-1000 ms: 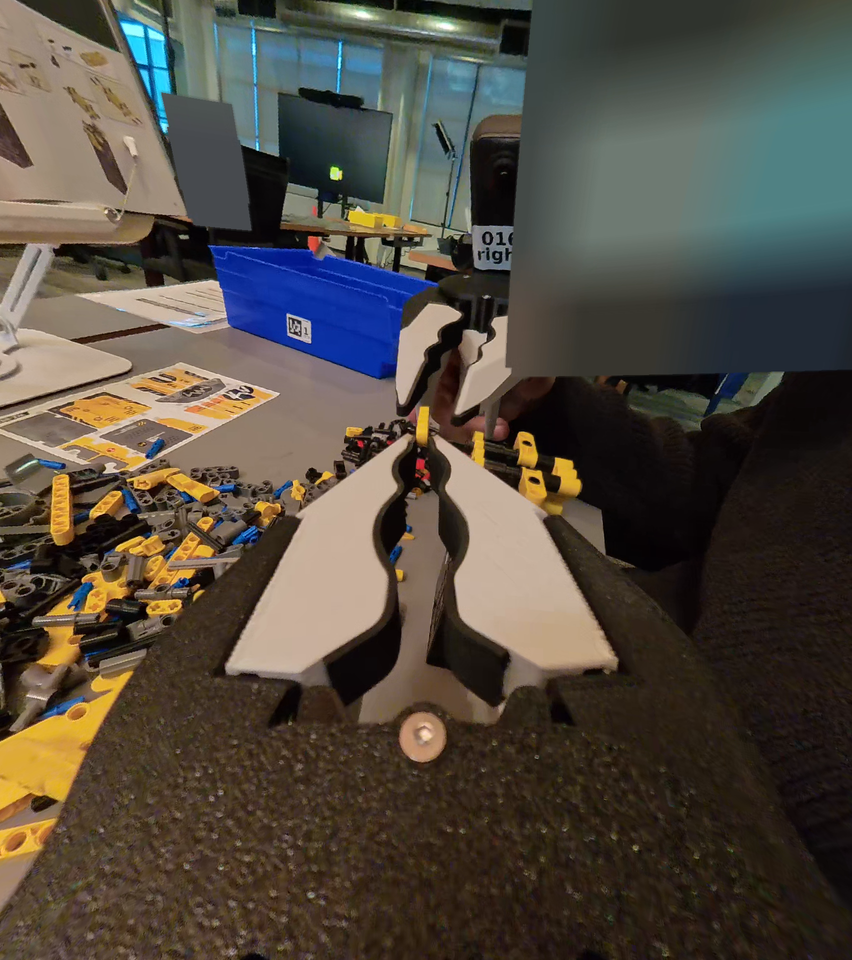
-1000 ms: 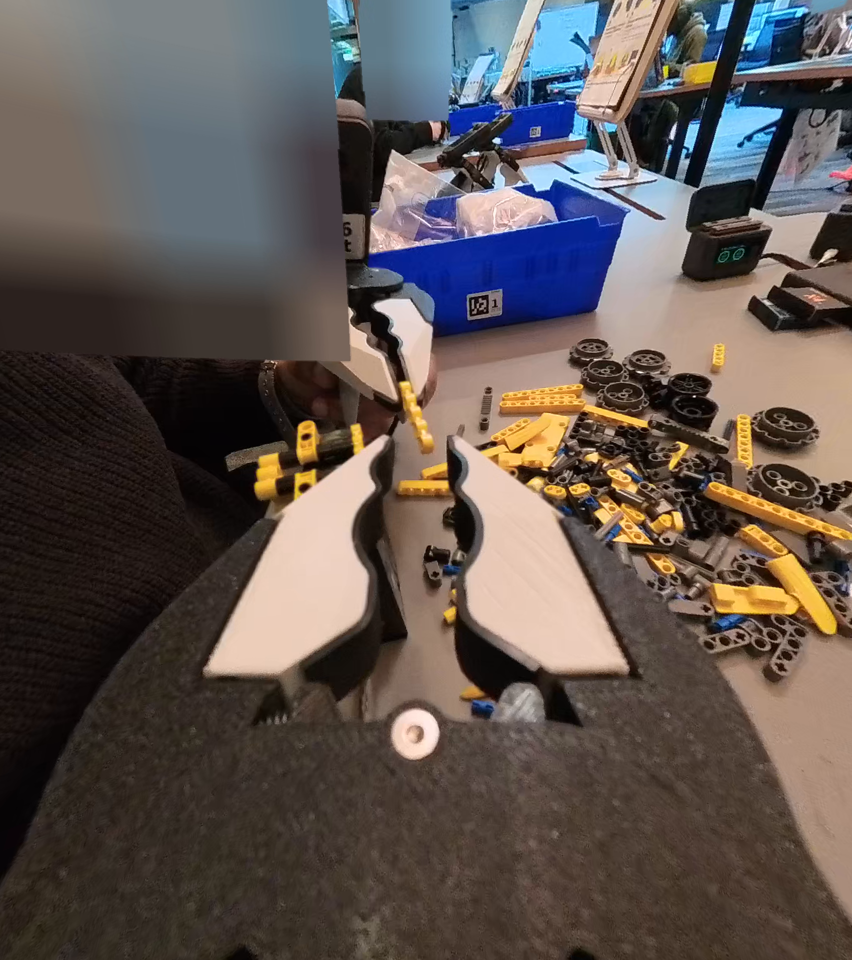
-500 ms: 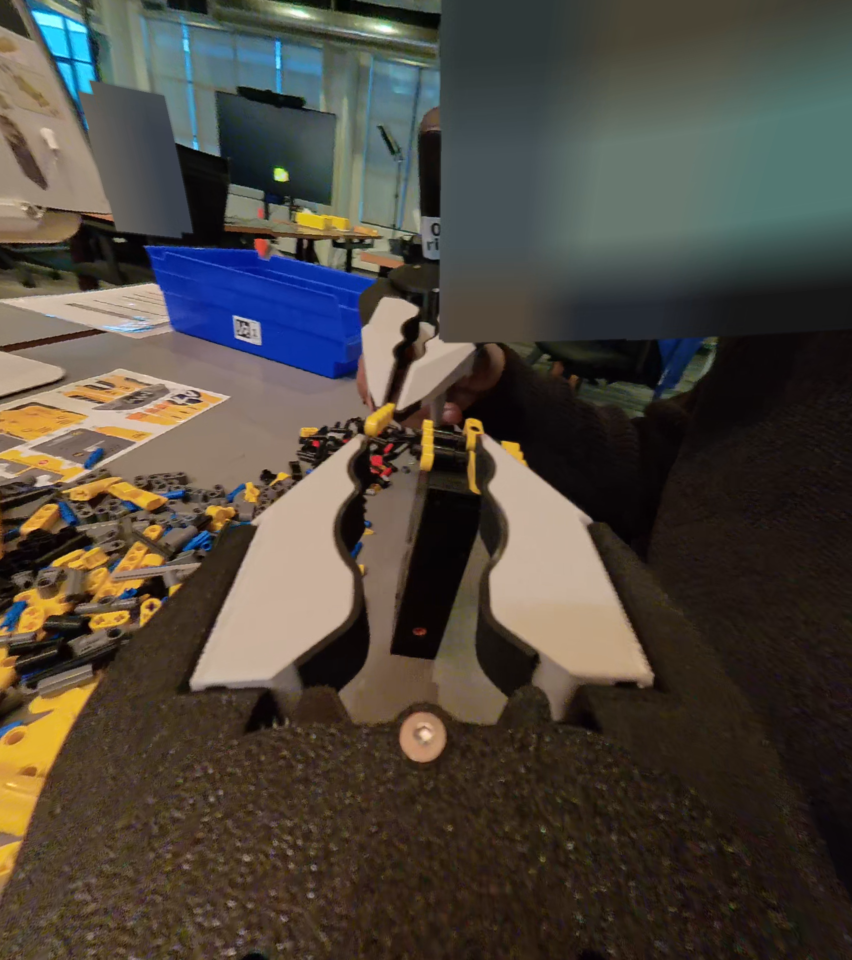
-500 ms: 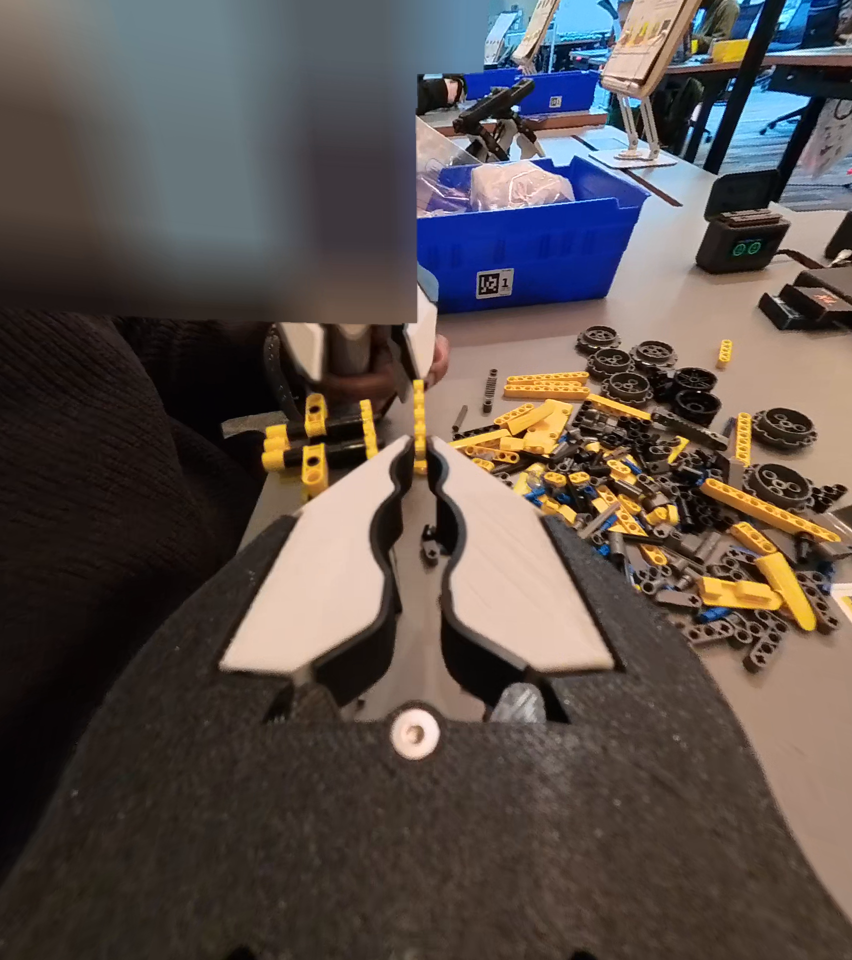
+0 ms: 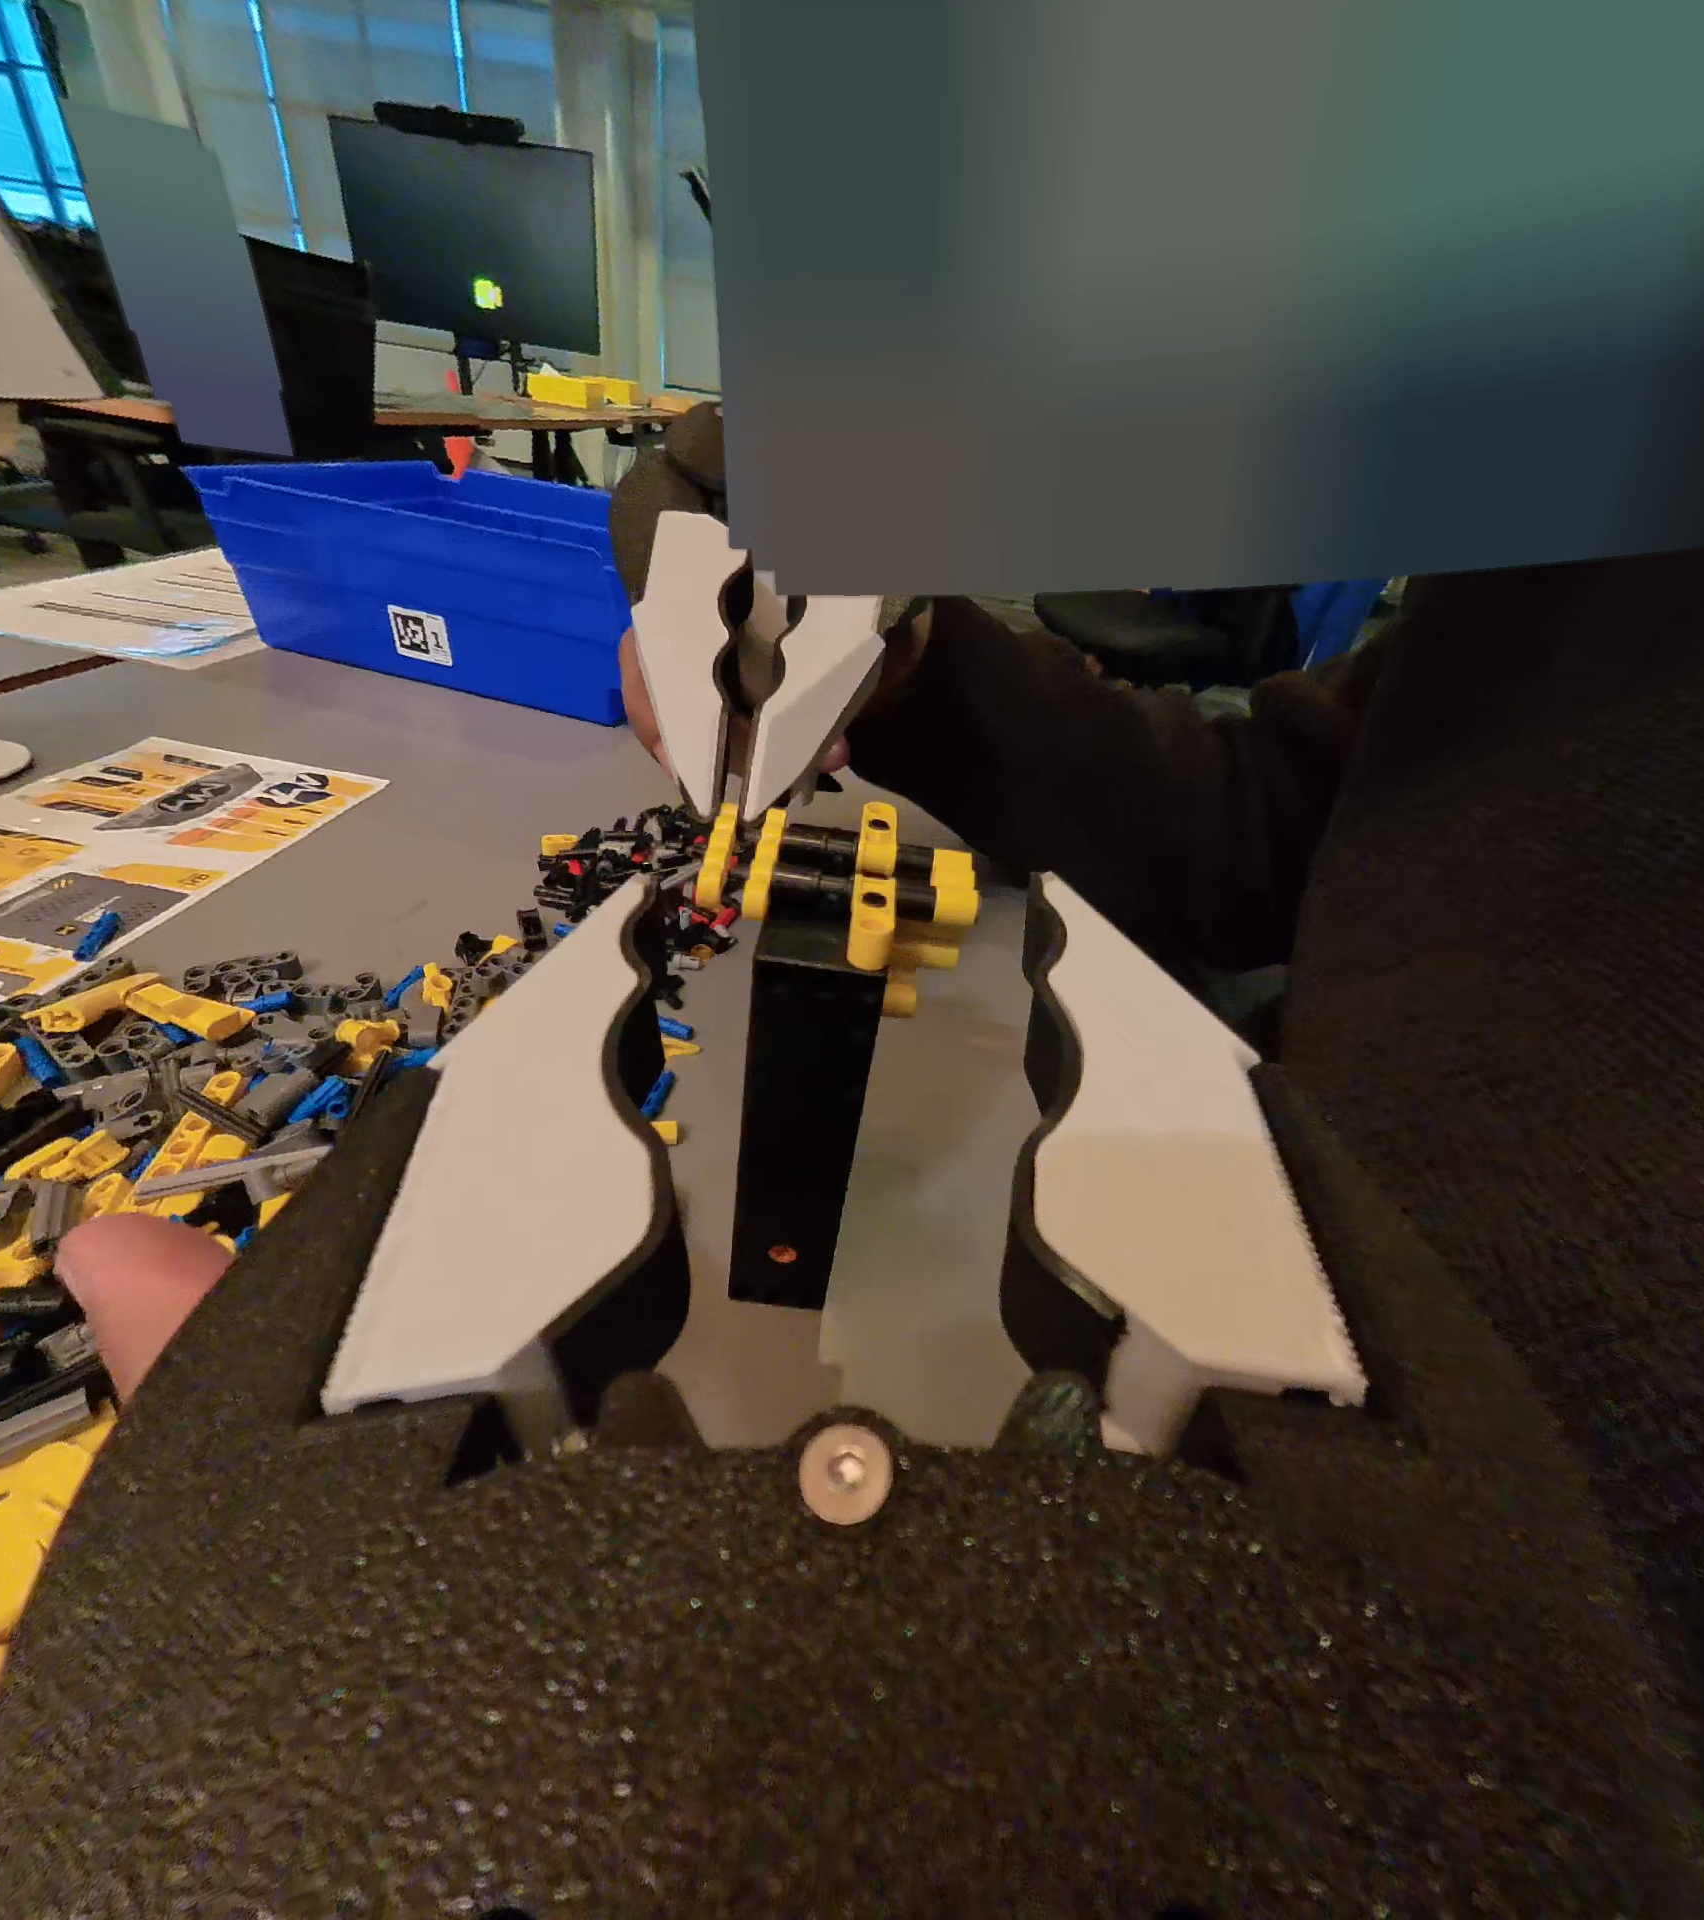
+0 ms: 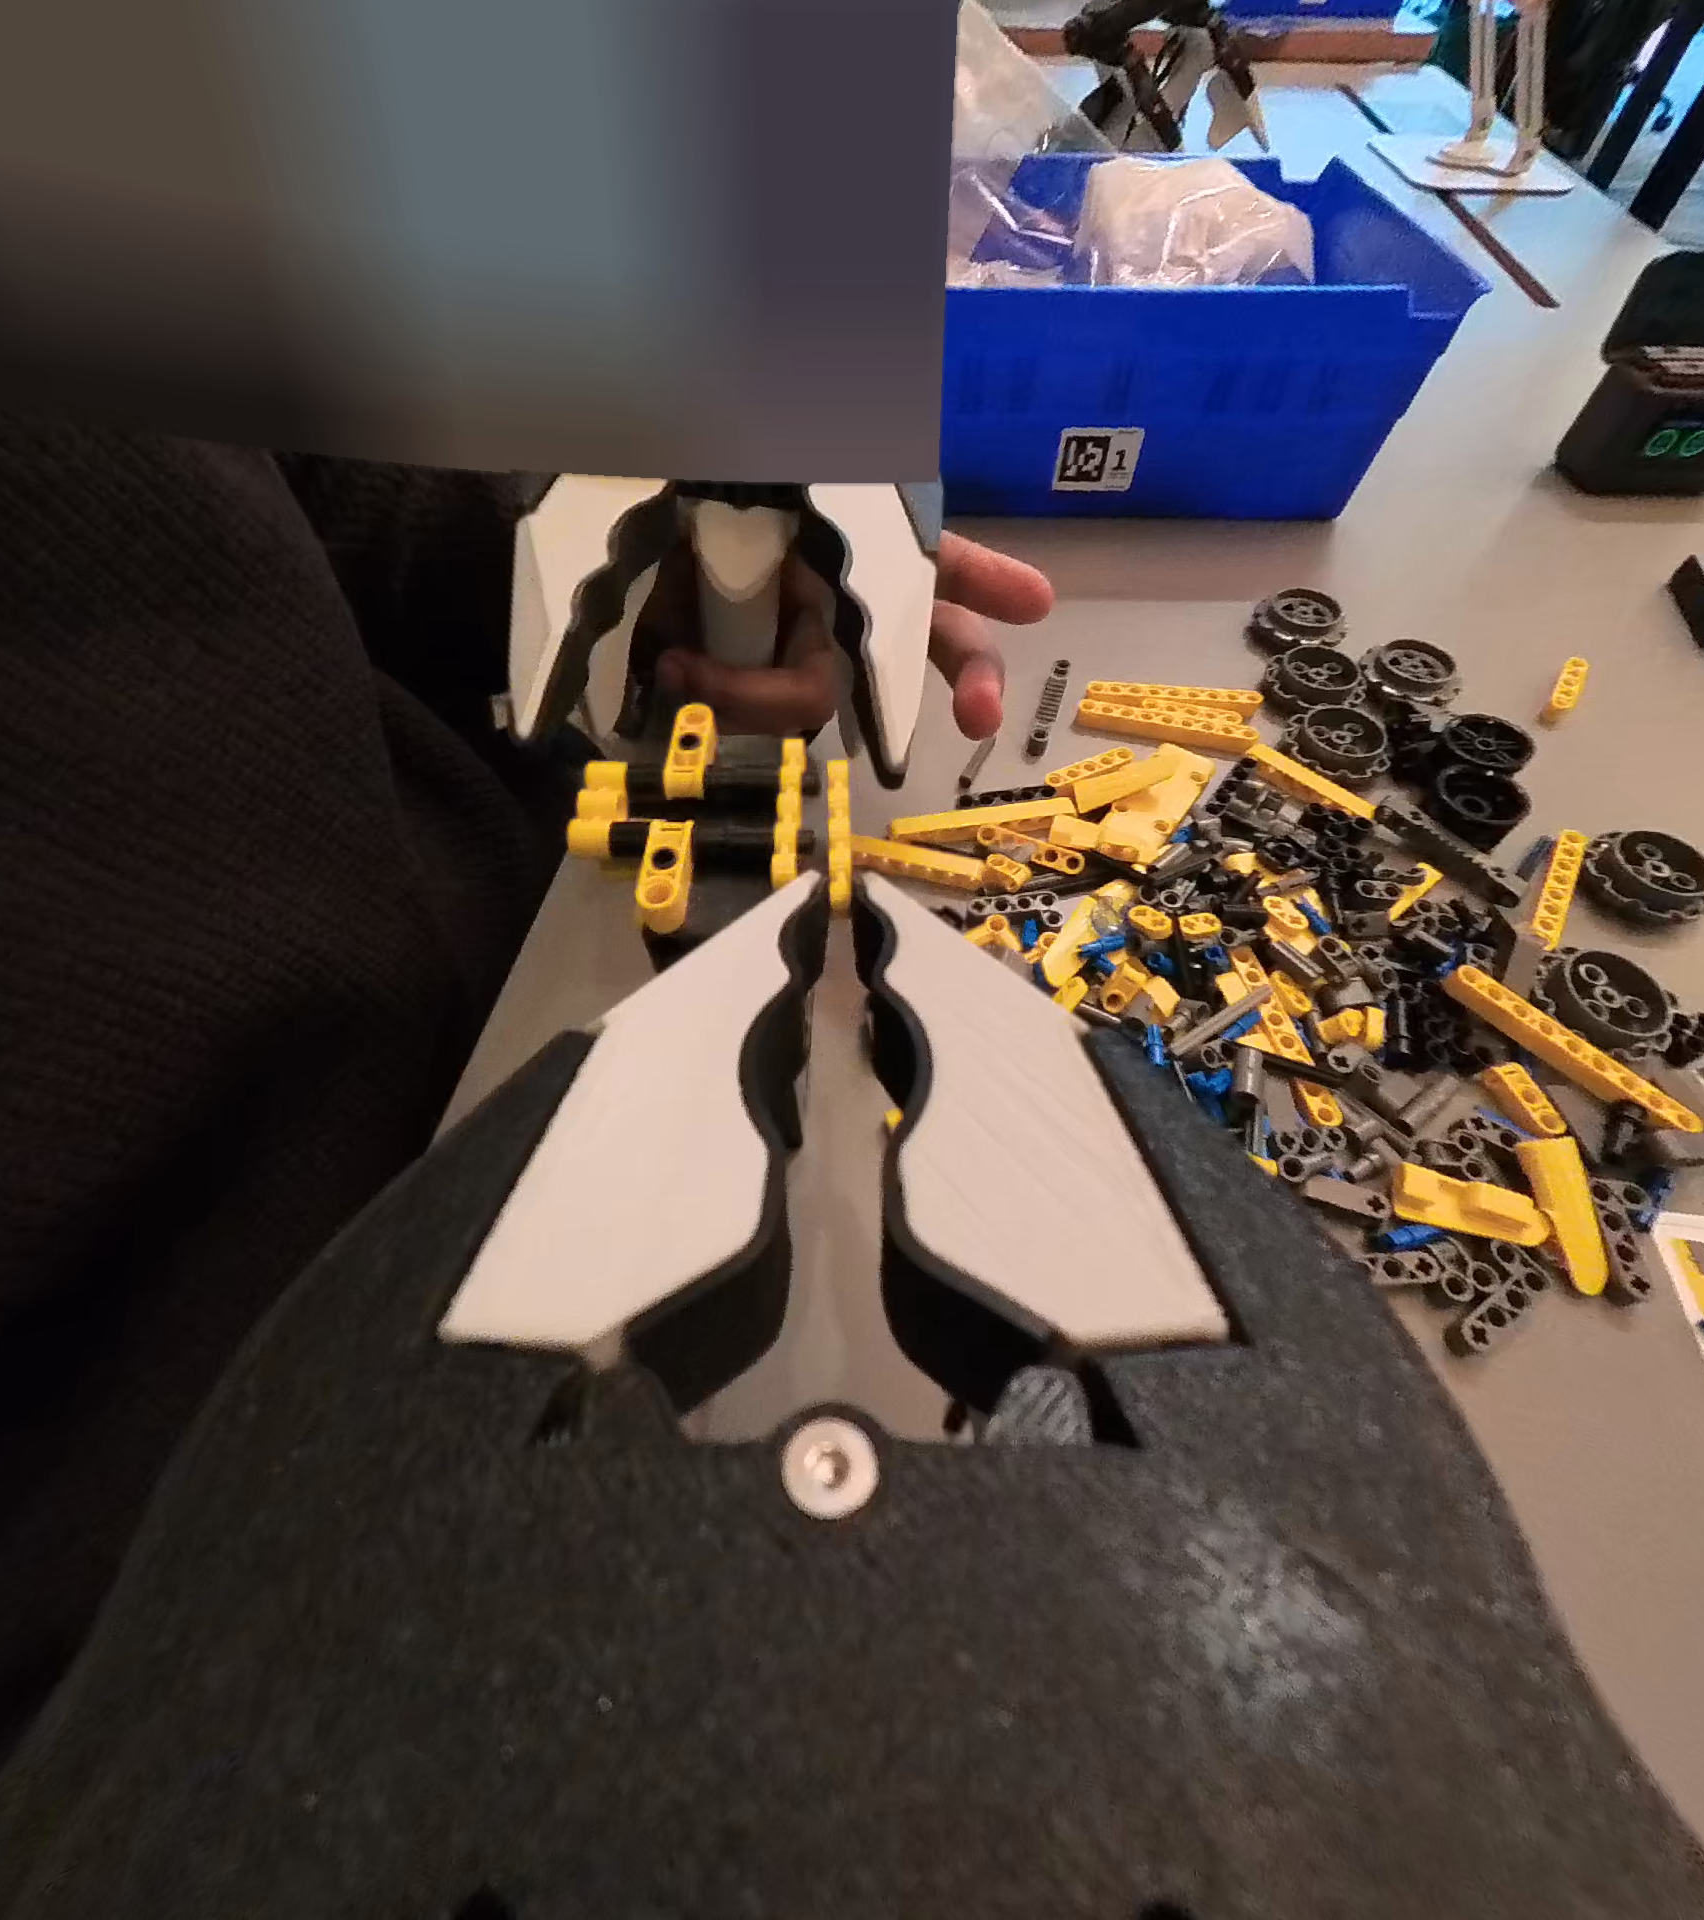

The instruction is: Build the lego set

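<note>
A small assembly of black axles and yellow connectors point(image 5: 827, 883) stands at the table's near edge, with a long black block point(image 5: 806, 1091) under it. My left gripper point(image 5: 843, 904) is open wide and empty, one finger on each side of the assembly. My right gripper point(image 6: 837, 888) is shut on a short yellow beam point(image 6: 837, 831) and holds it upright against the assembly's point(image 6: 692, 821) end. The right gripper also shows in the left wrist view point(image 5: 734, 800), and the open left gripper shows in the right wrist view point(image 6: 723, 748).
A pile of yellow, black, grey and blue parts point(image 6: 1295, 935) covers the grey table, with black wheels point(image 6: 1648, 873) beyond it. A blue bin point(image 6: 1191, 384) stands behind, and a printed sheet point(image 5: 100, 831) lies flat. The person's dark sleeve point(image 5: 1087, 779) is close. The tips of one gripper are about 4 cm away from the tips of the other.
The left gripper was shut on the yellow beam; the right gripper closed on the beam and the left opened wide. The right has brought the beam to the assembly.
</note>
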### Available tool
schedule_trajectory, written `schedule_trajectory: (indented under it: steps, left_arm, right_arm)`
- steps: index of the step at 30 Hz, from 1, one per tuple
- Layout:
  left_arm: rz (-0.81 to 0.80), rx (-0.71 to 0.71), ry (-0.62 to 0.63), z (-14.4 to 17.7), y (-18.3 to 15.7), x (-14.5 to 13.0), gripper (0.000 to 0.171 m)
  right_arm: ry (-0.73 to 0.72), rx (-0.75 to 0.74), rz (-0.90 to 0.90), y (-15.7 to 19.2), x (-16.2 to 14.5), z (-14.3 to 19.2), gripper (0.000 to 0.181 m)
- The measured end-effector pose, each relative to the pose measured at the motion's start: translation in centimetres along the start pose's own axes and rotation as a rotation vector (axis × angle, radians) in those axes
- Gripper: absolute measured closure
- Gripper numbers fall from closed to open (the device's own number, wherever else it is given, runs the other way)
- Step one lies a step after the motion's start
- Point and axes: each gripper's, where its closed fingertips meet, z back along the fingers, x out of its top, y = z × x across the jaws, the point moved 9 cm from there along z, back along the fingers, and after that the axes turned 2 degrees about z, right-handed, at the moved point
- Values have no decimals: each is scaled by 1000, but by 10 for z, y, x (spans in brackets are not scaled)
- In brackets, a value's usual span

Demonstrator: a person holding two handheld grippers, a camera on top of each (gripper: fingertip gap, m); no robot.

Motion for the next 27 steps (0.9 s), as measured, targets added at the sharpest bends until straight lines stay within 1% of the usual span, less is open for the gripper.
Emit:
schedule_trajectory:
  steps: [5, 9, 20, 27]
  left_arm:
    - [-30, 15, 21, -5, -2, -1, 103]
    - [-33, 29, 28, -6, -2, -2, 103]
    - [-27, 37, 24, -6, -1, -2, 103]
    - [-28, 45, 21, -6, 0, -2, 104]
  right_arm:
    - [78, 32, 27, -3, 3, -1, 179]
    - [101, 45, 43, -4, 9, -3, 179]
    - [58, 65, 24, -6, 9, -2, 179]
    - [61, 80, 33, -5, 10, -2, 179]
